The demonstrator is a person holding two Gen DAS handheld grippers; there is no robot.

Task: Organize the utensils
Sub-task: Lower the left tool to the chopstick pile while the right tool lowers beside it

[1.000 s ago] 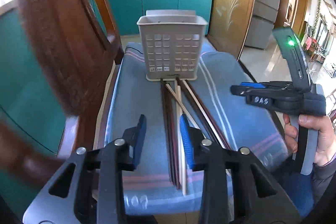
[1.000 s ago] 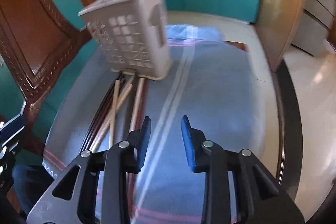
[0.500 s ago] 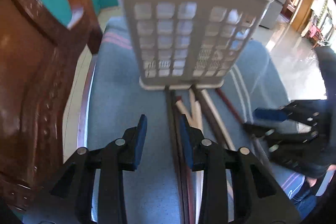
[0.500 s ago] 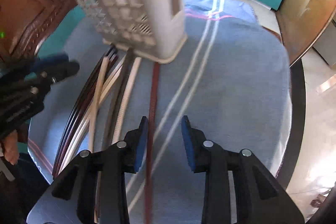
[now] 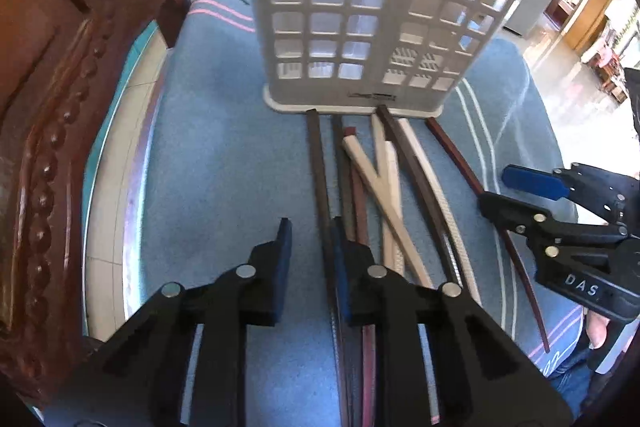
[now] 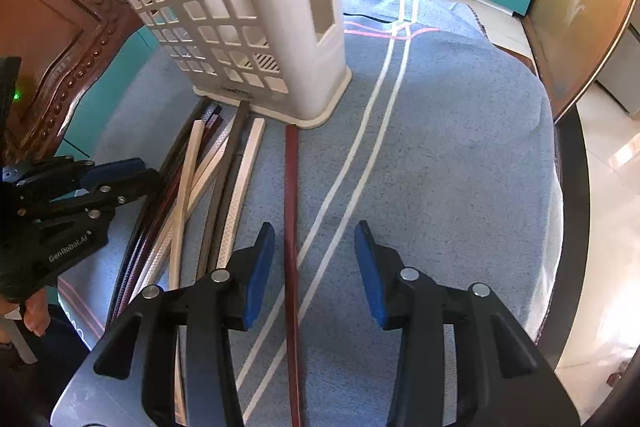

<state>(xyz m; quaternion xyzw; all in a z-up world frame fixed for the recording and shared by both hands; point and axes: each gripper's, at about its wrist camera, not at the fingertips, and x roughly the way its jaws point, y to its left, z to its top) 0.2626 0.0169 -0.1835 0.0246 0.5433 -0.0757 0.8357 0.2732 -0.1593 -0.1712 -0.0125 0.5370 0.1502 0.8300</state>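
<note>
While closing around the dark chopstick, left jaws straddle it lengthwise; right jaws, opening wide, straddle the red chopstick, both pointing toward basket.

Left gripper angled down, jaws closing — right gripper opening.

Bright daylight, fisheye-warped edges, perhaps slight blur

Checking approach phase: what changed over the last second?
Both grippers came down and in toward the chopsticks by the basket. Left gripper is closing over a dark stick; right gripper is opening, straddling the reddish stick. Nothing lifted. Basket, chopsticks and cloth unmoved.
</note>
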